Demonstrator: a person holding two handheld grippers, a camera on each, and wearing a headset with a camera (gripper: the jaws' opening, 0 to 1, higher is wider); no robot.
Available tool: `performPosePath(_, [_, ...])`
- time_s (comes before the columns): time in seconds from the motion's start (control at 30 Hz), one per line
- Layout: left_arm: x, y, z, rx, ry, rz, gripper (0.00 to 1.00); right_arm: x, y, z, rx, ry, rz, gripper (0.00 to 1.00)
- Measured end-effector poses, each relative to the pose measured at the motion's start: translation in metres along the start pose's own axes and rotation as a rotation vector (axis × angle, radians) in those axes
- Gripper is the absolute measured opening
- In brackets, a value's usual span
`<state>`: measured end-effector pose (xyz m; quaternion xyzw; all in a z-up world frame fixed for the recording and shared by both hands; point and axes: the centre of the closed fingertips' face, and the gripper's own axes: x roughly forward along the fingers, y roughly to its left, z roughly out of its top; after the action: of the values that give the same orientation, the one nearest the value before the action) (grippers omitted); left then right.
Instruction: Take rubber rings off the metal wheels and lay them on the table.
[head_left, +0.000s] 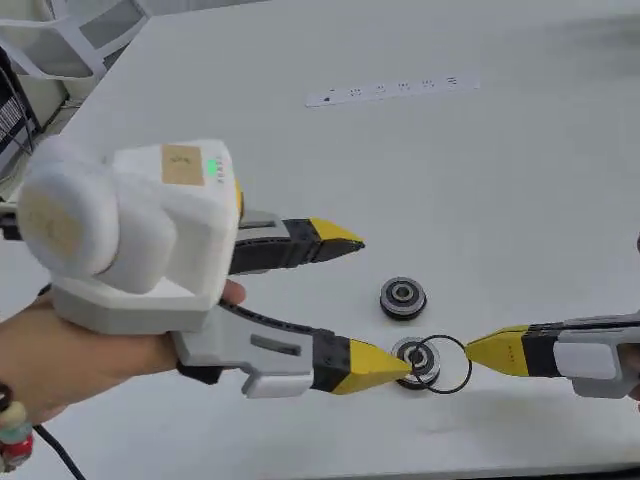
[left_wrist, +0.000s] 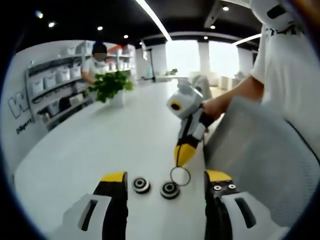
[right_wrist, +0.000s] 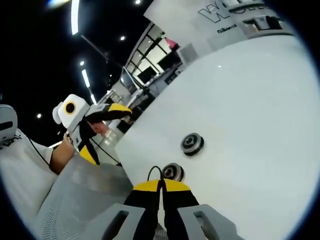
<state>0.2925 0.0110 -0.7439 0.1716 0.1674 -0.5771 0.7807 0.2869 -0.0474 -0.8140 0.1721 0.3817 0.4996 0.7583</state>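
A thin black rubber ring hangs as a slack round loop. One edge is pinched in the pressed-together yellow-tipped jaws of the right gripper, and the opposite edge lies across the nearer small black-and-silver metal wheel on the white bench. A second metal wheel, dark around its rim, lies flat just beside it. The left gripper holds its jaws spread wide, with both wheels before the gap.

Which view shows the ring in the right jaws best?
Head view: the whole ring shows, large, overlapping the wheel. The left gripper view shows the ring whole but smaller; the right gripper view, just an arc above shut jaws.
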Motion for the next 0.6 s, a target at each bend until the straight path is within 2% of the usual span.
performPosePath(0.17, [-0.025, 0.006, -0.003, -0.021, -0.01, 0.064, 0.72, -0.009, 0.005, 0.006, -0.033, -0.003, -0.022, 0.0])
performPosePath(0.37, [-0.056, 0.012, -0.016, -0.047, 0.006, 0.153, 0.84, -0.021, 0.013, 0.017, -0.062, -0.011, -0.034, 0.0])
performPosePath(0.5, [-0.073, 0.013, -0.036, -0.093, 0.035, 0.207, 0.9, -0.026, 0.016, 0.022, -0.081, -0.021, -0.041, 0.0])
performPosePath(0.6, [-0.087, 0.011, -0.05, -0.135, 0.047, 0.254, 0.9, -0.028, 0.02, 0.028, -0.093, -0.026, -0.041, 0.0])
